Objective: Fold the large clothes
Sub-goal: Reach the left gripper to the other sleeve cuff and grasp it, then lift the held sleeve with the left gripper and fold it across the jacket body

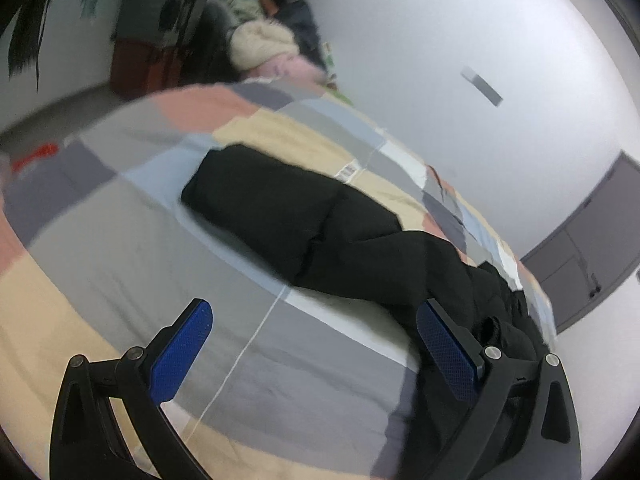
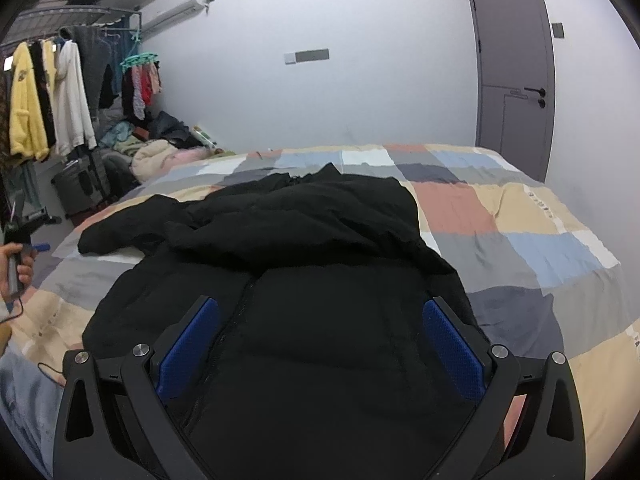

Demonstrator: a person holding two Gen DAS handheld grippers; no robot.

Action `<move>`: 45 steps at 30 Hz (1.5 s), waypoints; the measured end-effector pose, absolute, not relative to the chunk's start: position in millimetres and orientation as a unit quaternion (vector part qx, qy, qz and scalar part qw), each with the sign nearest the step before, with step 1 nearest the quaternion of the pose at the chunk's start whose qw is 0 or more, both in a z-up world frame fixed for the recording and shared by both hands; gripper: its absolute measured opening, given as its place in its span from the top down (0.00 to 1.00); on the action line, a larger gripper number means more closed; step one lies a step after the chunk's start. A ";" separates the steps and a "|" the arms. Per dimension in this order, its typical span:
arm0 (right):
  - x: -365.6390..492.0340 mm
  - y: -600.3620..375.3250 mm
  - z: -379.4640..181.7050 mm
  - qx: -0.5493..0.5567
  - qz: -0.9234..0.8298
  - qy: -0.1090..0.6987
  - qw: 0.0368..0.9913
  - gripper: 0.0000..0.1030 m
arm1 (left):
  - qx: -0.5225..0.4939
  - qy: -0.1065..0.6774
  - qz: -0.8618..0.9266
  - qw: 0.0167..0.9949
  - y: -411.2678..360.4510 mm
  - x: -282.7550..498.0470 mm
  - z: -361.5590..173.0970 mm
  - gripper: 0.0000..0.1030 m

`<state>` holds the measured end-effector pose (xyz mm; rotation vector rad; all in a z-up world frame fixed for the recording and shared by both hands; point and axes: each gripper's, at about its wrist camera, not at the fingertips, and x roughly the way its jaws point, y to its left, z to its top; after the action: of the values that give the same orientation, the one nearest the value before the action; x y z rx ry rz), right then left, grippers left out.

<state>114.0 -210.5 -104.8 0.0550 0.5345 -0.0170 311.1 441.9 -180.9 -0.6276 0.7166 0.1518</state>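
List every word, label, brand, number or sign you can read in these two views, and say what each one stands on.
No text can be read in either view.
White label patch on the patchwork bed cover: has marks, too blurred to read.
Printed marks on a cream square of the cover: too small to read.
Emblem on the yellow hoodie: unreadable.
Black jacket: no visible print.
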 end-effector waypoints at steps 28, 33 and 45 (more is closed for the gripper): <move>209.4 -179.1 -131.4 0.055 -0.060 0.331 0.940 0.00 | -0.472 0.269 0.058 0.838 539.0 468.0 -306.2 0.33; 209.7 -176.3 -129.3 0.055 -0.053 0.329 0.941 0.00 | -0.456 0.270 0.051 0.847 540.7 471.2 -294.3 0.71; 192.9 -174.6 -113.1 0.052 -0.035 0.301 0.952 0.00 | -0.390 0.263 0.115 0.875 539.7 418.3 -222.2 0.90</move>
<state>192.9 -174.6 -113.1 0.1059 0.6112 -0.0708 418.3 539.7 -222.1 -0.8144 0.5485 0.2407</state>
